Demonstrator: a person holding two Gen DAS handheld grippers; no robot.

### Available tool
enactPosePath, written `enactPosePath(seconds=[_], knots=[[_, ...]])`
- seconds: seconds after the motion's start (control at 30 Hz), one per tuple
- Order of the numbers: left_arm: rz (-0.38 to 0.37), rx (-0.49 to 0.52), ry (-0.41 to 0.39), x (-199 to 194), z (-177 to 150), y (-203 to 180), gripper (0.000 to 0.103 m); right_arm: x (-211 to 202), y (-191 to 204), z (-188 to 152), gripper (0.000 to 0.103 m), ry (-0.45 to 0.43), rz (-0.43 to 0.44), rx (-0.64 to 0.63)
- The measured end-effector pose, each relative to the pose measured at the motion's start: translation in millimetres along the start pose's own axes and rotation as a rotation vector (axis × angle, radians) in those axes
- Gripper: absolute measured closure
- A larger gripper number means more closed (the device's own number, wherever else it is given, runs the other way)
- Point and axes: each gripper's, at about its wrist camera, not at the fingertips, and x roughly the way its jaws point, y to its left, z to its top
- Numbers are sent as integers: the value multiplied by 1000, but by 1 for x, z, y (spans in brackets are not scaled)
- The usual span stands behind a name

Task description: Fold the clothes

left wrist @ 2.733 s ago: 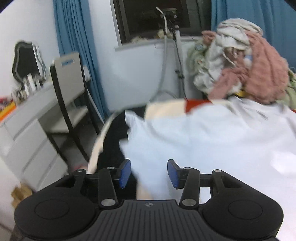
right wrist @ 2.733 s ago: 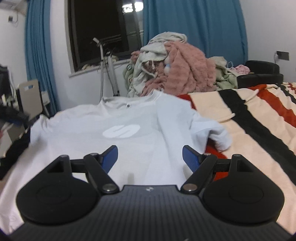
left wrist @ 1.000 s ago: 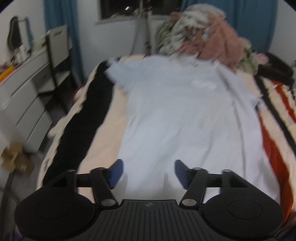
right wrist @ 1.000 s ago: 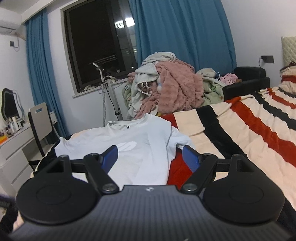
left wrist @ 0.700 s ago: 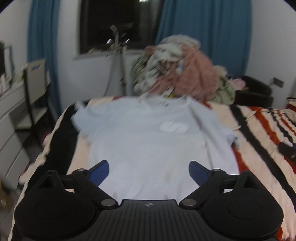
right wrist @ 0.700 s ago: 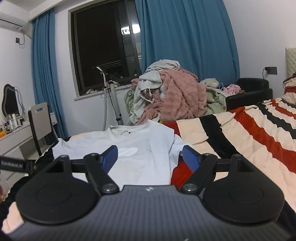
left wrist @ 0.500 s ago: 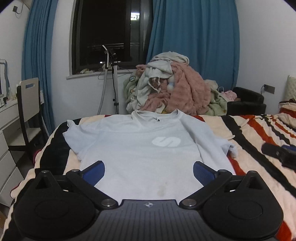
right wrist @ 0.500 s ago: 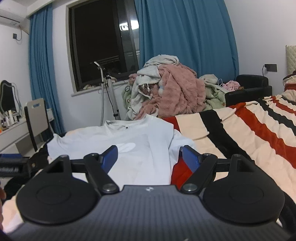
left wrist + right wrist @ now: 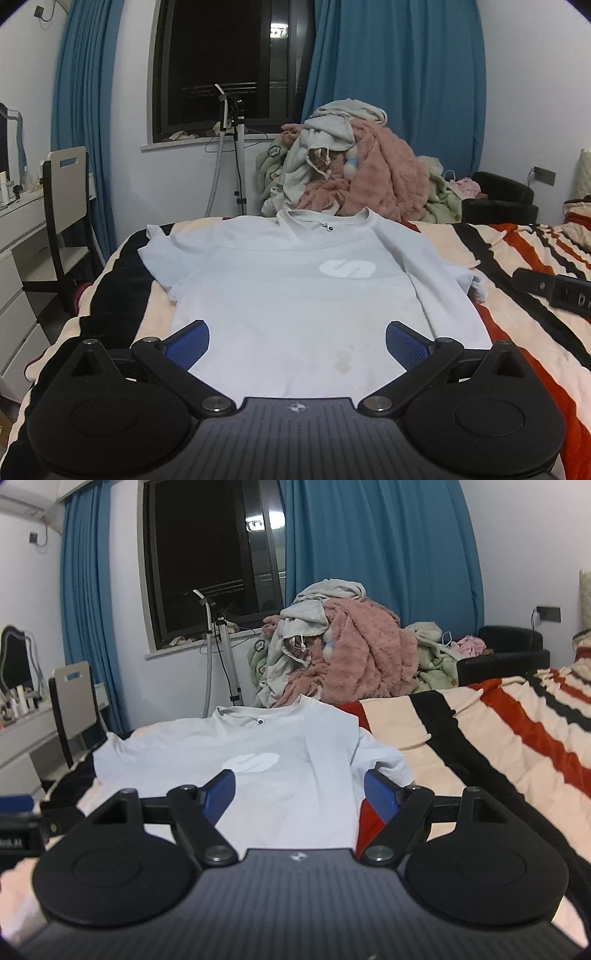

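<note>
White T-shirt [image 9: 295,295] spread flat on striped bed [image 9: 517,332], collar toward the window, hem nearest, long axis running away. Left tool [image 9: 297,341] spread wide, empty above the hem; right tool [image 9: 299,794] apart, gripping nothing.

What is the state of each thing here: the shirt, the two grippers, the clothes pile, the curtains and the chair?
Shirt: spread flat on the bed, front up, unfolded, stain near the hem.
Left gripper: open wide, holding nothing.
Right gripper: open, holding nothing.
Clothes pile: heaped, unfolded.
Curtains: drawn apart, window uncovered.
Chair: upright, nothing on its seat.
</note>
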Motion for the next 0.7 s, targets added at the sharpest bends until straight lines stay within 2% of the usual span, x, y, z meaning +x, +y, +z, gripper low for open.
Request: enactPosePath(seconds=[0.17, 0.2, 0.33, 0.4, 0.47, 0.6, 0.7], knots=[[22, -18, 6, -3, -3, 3, 0, 44, -27, 25, 25, 38, 57, 166], [24, -21, 11, -2, -4, 3, 0, 57, -36, 31, 29, 47, 68, 206], [23, -32, 35, 7, -8, 3, 0, 108, -78, 35, 31, 97, -7, 323], [20, -36, 51, 14, -10, 2, 0, 138, -113, 25, 31, 152, -36, 458], [21, -40, 66, 21, -12, 2, 0, 163, -149, 7, 31, 208, -14, 639], [5, -74, 98, 36, -14, 4, 0, 199, -174, -31, 31, 239, 161, 893], [-7, -109, 127, 48, -16, 7, 0, 223, -165, -44, 31, 247, 172, 916]])
